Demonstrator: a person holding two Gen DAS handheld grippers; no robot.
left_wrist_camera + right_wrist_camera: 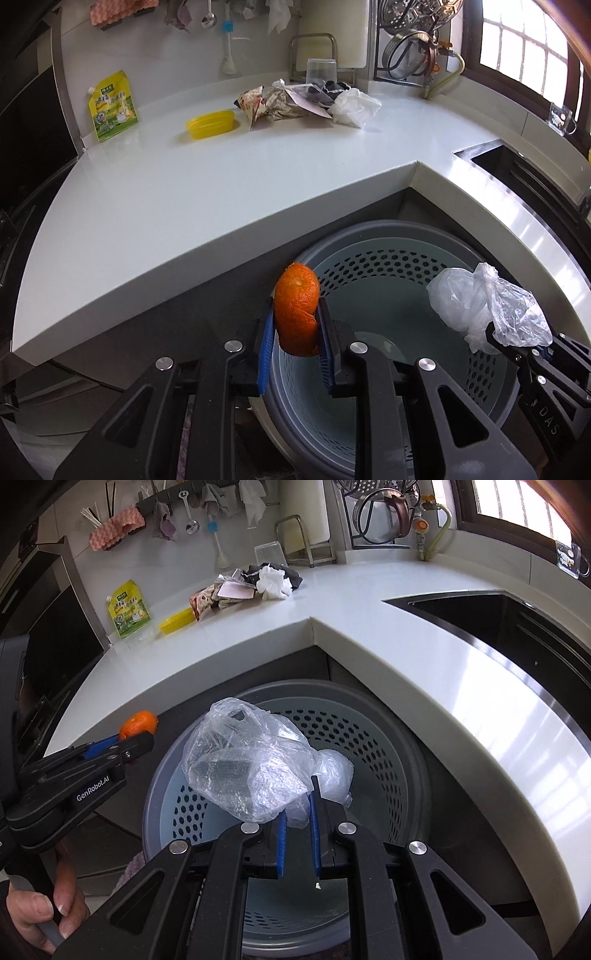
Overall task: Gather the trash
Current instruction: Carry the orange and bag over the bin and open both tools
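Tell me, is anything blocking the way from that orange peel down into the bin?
Nothing visible. The orange peel, held in the left claw, hangs over the near rim of the open bin, which looks nearly empty.

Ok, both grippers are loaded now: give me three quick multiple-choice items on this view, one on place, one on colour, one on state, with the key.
1. Where is the perforated bin?
A. On the countertop
B. Below the countertop's inner corner
C. In the sink

2. What colour is the small tub on the countertop?
A. Yellow
B. Red
C. Blue

3. What does the right hand-held gripper hold?
A. Nothing, jaws wide open
B. An orange peel
C. A crumpled clear plastic bag

Key: 1 B, the bin sits under the counter edge beneath both grippers. 2 A, the tub beside the wrapper pile is yellow. 3 C, the plastic bag is pinched in it, while the left hand-held gripper grips the orange peel.
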